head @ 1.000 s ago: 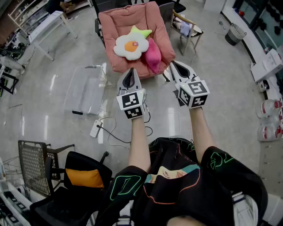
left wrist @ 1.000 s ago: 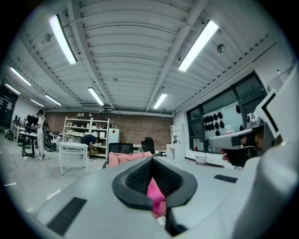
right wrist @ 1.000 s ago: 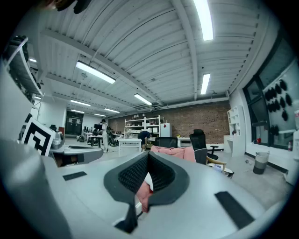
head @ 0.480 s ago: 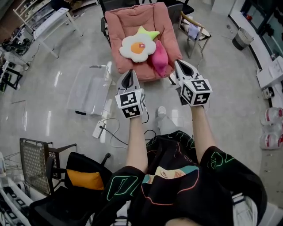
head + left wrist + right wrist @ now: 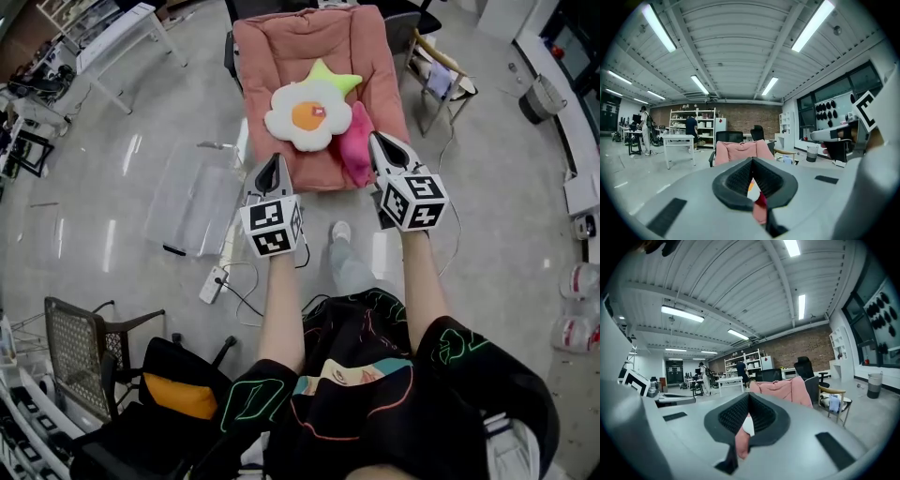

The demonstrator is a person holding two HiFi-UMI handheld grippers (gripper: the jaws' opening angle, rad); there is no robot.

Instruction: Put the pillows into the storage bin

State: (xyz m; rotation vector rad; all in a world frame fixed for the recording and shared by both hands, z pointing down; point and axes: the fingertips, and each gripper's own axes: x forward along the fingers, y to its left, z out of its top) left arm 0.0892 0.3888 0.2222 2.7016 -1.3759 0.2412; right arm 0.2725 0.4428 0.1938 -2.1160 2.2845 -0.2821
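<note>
Both grippers slid closer to the pink chair [image 5: 281,42]. Left gripper [image 5: 273,159] and right gripper [image 5: 376,139] have their fingers pressed together, empty. Fluffy white fried-egg pillow [image 5: 309,114] sits just past both tips, and the hot-pink pillow [image 5: 357,150] is beside the right tips.

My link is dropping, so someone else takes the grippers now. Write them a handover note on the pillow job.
Left gripper: shut, empty.
Right gripper: shut, empty.
Both point toward the pink padded chair.
On the chair: white egg-shaped pillow with orange centre, yellow-green star-shaped pillow behind it, magenta pillow at its right.
Clear plastic storage bin sits on the floor left of the chair in the head view; no pillow in it.
Done: nothing yet.
Left: all three pillows.
</note>
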